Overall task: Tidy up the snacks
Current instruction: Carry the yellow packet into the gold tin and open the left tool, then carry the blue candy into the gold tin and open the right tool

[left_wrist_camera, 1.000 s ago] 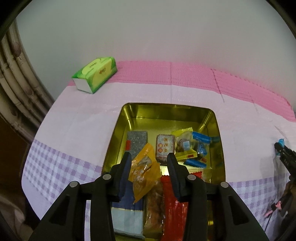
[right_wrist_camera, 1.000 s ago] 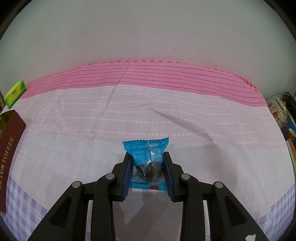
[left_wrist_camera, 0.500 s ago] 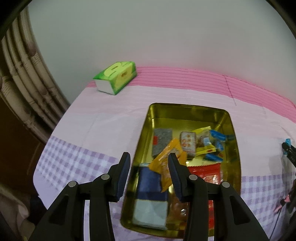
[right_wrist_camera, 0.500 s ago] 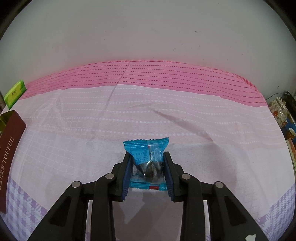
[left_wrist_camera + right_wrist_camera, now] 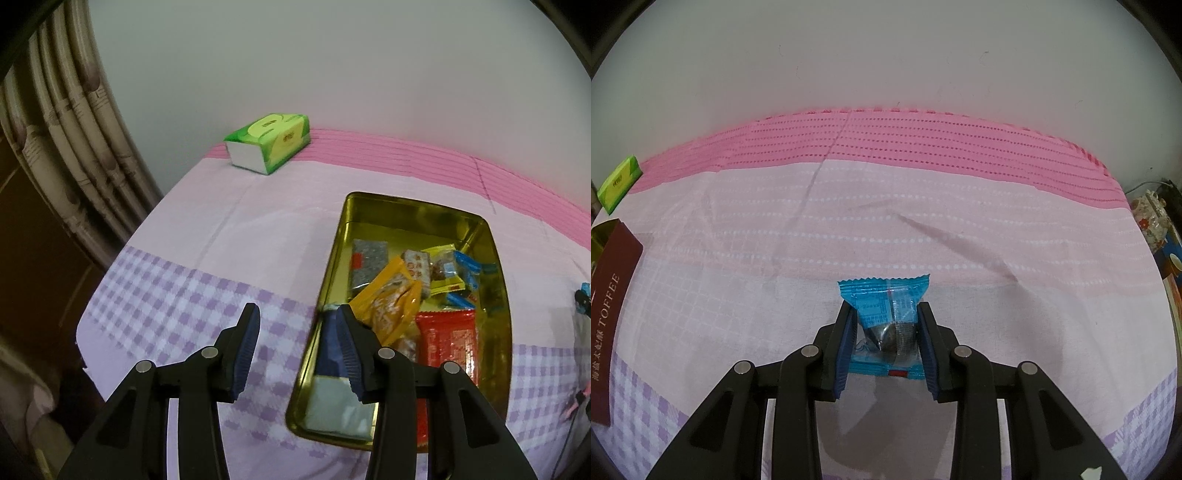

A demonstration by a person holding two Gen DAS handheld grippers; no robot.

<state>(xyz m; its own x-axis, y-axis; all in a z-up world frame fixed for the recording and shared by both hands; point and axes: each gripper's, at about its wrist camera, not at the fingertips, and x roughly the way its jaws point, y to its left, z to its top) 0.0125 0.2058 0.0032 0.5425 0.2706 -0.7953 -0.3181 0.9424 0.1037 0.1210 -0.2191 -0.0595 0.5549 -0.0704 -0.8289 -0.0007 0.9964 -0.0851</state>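
Note:
A gold tin (image 5: 338, 236) on the pink cloth holds several snack packs, among them an orange pack (image 5: 388, 299) lying on top and a red pack (image 5: 448, 341). My left gripper (image 5: 295, 345) is open and empty, above the cloth at the tin's left wall. My right gripper (image 5: 884, 339) is shut on a blue snack packet (image 5: 886, 306) and holds it just above the cloth. In the right wrist view the tin (image 5: 598, 240) shows at the far left edge.
A green tissue box (image 5: 267, 147) stands at the back left by the wall; it also shows in the right wrist view (image 5: 618, 184). A dark red toffee lid (image 5: 609, 314) leans at the tin. Curtains (image 5: 74, 147) hang at the left. Clutter (image 5: 1156, 236) lies past the table's right edge.
My left gripper let go of the orange pack, which now lies in the tin, and moved left and back. The right gripper has stayed still with the blue packet.

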